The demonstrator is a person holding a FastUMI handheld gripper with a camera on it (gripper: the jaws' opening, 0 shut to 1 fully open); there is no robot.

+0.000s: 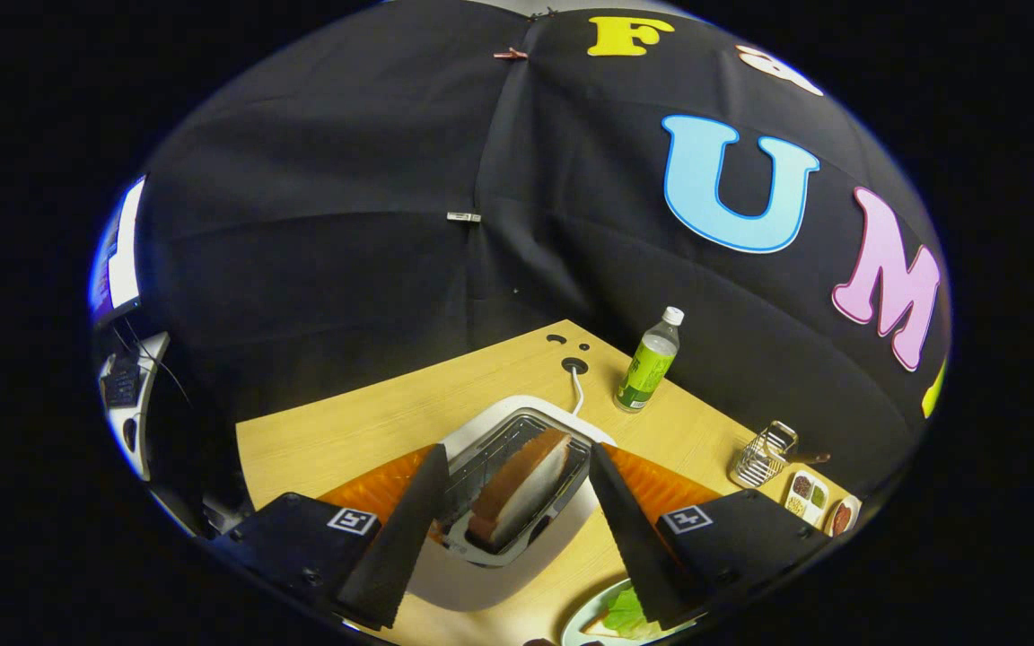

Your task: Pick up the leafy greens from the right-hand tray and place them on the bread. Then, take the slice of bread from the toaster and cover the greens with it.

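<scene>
At the far left, beyond the table's edge, a lit screen [118, 260] stands above a pale desk with dark cables [135, 381]. The light wooden table [373, 422] runs from there toward the black cloth wall.

On the table, a white rounded toaster [517, 502] sits just ahead of the gripper [512, 467], its metal-lined slot facing up. A slice of bread with a brown crust and pale face [521, 489] stands tilted in that slot, sticking up above the rim. The gripper's two fingers are spread wide, one on either side of the slot, and the bread lies between them with a clear gap to each (neither finger touches it). A white cord [578, 388] leads from the toaster's back to a dark hole in the tabletop.

Further right stands an upright clear plastic bottle with a green label and white cap [650, 363], near the wall. Beyond it, toward the table's right end, is a small wire rack [764, 456], then a white divided dish of seasonings [806, 495].

Below the right finger, a pale plate [584, 621] holds the leafy greens [626, 615], lying on what looks like bread, partly hidden by the finger.
</scene>
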